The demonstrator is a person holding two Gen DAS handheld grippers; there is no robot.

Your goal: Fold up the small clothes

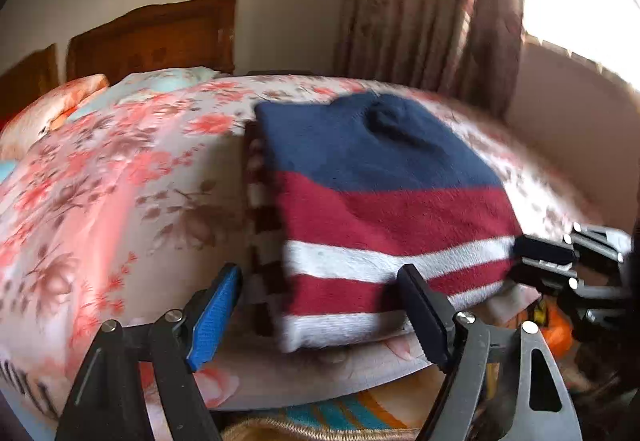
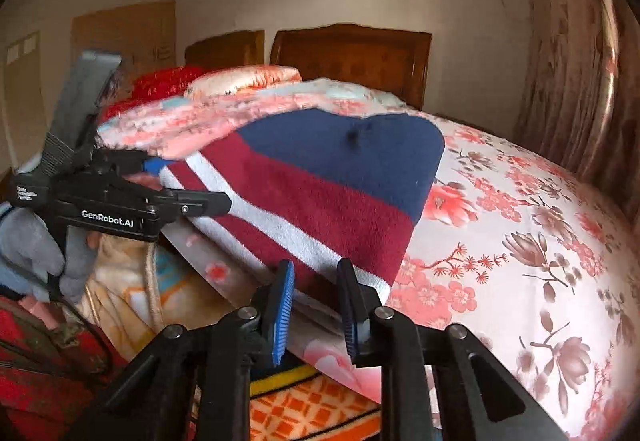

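Observation:
A folded striped sweater, navy at the far end with maroon and white bands, lies on the floral bed near its front edge. It also shows in the right wrist view. My left gripper is open, its fingers straddling the sweater's near left corner without pinching it. My right gripper is open with a narrower gap, at the sweater's near right corner; nothing shows between the pads. The right gripper appears in the left wrist view at the sweater's right edge, and the left gripper in the right wrist view.
The floral bedspread covers the bed, with pillows and a wooden headboard at the far end. Curtains hang by a bright window. Blankets and red fabric are piled below the bed's front edge.

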